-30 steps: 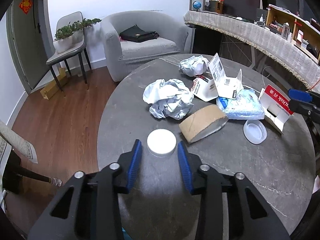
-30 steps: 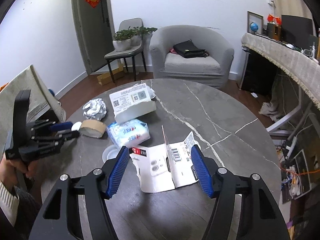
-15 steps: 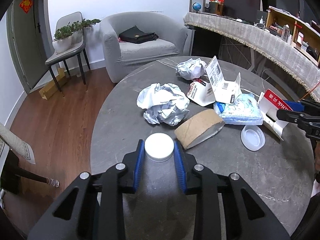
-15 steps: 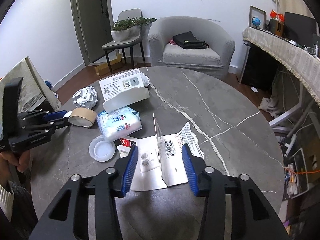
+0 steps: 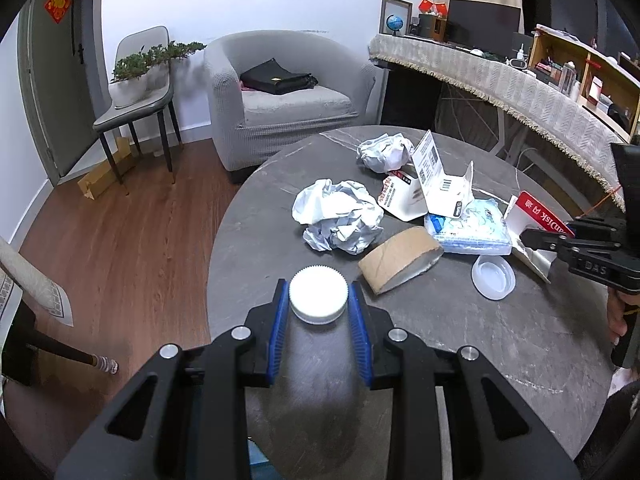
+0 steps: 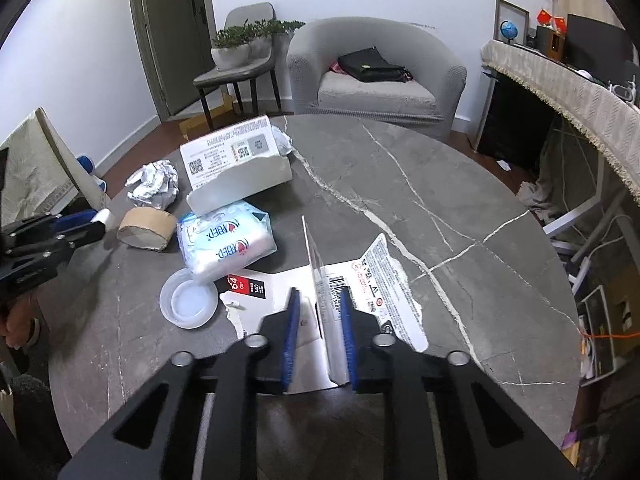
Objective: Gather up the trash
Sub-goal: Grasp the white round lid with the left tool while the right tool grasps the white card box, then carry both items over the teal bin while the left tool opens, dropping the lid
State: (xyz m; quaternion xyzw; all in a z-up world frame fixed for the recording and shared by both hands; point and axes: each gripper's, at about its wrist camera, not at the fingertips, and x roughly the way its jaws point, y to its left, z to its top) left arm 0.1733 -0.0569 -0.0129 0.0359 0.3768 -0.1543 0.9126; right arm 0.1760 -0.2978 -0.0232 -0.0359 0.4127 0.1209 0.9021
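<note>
Trash, assorted, spread over the round grey surface (image 5: 420,360): two balls of crumpled paper (image 5: 340,220), a cardboard tape core (image 5: 400,258), a tissue pack (image 6: 226,242), a clear plastic lid (image 6: 188,298), a torn white box (image 6: 236,168), a white bottle cap (image 5: 318,294) and a torn card package (image 6: 320,312).

Item one, bottle cap: your left gripper (image 5: 318,308) is clamped on it, one blue pad against each side of the ribbed rim, near the close edge of the surface. Lift straight up before you carry it off; it is small and smooth, and I judge that a tilt could let it slip.

Item two, card package: your right gripper (image 6: 318,332) has just been closing, and its pads now stand narrow about the upright fold of the package, which lies at the near edge beside the lid. The card looks thin and springy; keep the squeeze firm and raise it slowly, so that the flat flaps do not drag the lid or tissue pack along.

Pose: both grippers slope downward toward the surface, held level side to side, the left low over the near left edge, the right opposite it. A hand (image 6: 18,322) shows on the left gripper's handle.
</note>
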